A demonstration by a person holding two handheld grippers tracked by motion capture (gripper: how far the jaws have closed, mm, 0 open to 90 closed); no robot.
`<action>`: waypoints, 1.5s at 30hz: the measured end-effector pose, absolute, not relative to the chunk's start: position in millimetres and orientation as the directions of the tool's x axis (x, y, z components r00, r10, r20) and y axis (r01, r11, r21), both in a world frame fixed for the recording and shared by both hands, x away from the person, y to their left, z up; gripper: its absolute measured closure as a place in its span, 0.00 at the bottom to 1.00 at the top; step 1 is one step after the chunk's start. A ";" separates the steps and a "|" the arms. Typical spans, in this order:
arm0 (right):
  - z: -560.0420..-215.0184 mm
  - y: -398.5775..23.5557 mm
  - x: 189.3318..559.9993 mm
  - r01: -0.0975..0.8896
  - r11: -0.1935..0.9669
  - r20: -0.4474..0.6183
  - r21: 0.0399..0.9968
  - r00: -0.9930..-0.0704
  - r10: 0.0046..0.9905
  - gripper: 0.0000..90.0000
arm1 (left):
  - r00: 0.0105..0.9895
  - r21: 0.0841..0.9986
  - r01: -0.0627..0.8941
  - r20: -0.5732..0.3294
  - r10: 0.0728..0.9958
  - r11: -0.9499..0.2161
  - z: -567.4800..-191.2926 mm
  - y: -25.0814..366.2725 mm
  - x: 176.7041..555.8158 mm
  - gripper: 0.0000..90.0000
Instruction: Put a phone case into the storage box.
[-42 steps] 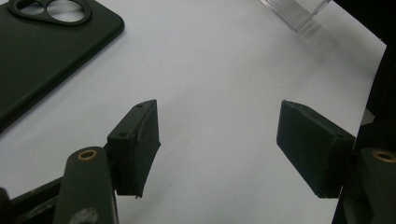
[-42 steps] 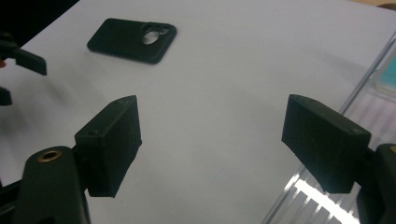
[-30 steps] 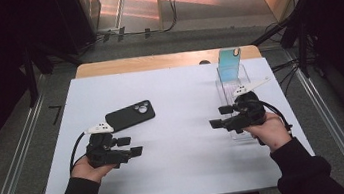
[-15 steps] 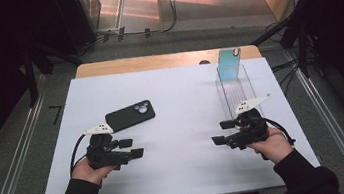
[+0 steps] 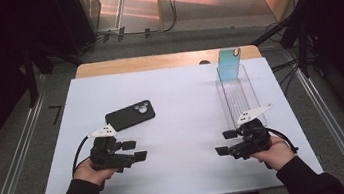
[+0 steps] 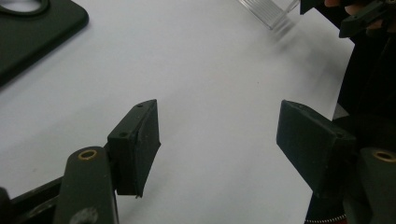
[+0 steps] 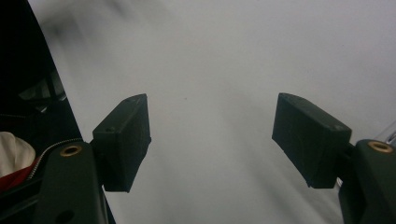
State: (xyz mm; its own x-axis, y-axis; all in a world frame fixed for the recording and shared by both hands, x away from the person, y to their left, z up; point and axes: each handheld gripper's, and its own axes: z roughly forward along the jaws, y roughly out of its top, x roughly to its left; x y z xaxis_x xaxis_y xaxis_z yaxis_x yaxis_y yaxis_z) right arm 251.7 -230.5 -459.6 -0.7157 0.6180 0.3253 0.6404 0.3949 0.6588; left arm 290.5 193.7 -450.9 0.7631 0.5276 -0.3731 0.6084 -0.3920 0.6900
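left tool & right tool both hang low over the white worktop, jaws apart, nothing btwn them. phone lies flat, camera side up, just beyond the left tool; clear tray w/ a teal card upright at its far end sits just beyond the right tool. phone prob stiff, fairly light, matte case so decent grip; it's thin & flat, so best pinched across the long edges, maybe after lifting one end.

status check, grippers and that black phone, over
Left gripper open, empty, low over the white table. Right gripper open, empty. Black phone flat just beyond the left gripper, untouched. Nothing between them.
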 end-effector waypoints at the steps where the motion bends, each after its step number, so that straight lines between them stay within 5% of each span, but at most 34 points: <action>1: -459.9 -230.5 251.5 0.638 0.401 0.323 0.657 -0.719 0.615 0.29 | 0.762 0.691 0.609 -0.373 0.529 -0.390 -450.2 194.3 291.0 0.33; 11: -462.4 -231.4 249.4 0.645 0.403 0.317 0.649 -0.712 0.627 0.28 | 0.722 0.674 0.648 -0.395 0.568 -0.354 -443.5 203.3 306.7 0.26; 29: -462.0 -233.0 246.9 0.633 0.407 0.295 0.659 -0.714 0.635 0.27 | 0.587 0.648 0.713 -0.344 0.733 -0.268 -430.2 219.5 375.8 0.33; 45: -458.7 -230.7 242.5 0.611 0.414 0.282 0.675 -0.732 0.620 0.27 | 0.553 0.627 0.727 -0.291 0.781 -0.281 -448.5 216.4 437.2 0.35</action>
